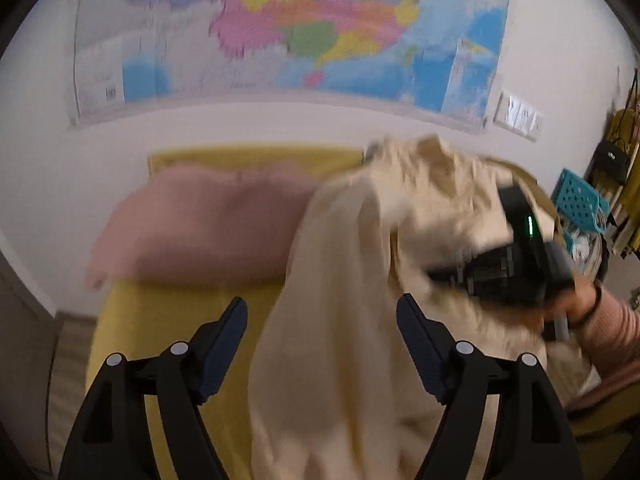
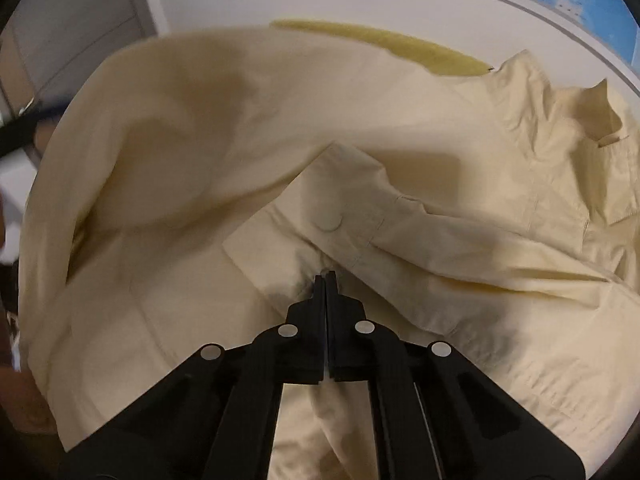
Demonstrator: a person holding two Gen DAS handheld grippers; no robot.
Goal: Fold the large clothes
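Observation:
A large cream jacket point(image 1: 352, 272) lies bunched on a yellow-covered surface point(image 1: 168, 320). My left gripper point(image 1: 322, 316) is open, its fingers standing on either side of a hanging fold of the jacket without closing on it. My right gripper point(image 2: 325, 276) is shut on the cream jacket point(image 2: 248, 152), pinching the cloth next to a sleeve cuff with a round snap point(image 2: 328, 222). The right gripper also shows in the left wrist view point(image 1: 440, 274), lifting the cloth at the right.
A pink pillow point(image 1: 200, 224) lies at the far end of the yellow surface. A coloured map point(image 1: 288, 28) hangs on the white wall behind. A teal perforated basket point(image 1: 580, 196) and hanging bags stand at the right. A grey cabinet door point(image 2: 88, 24) is at far left.

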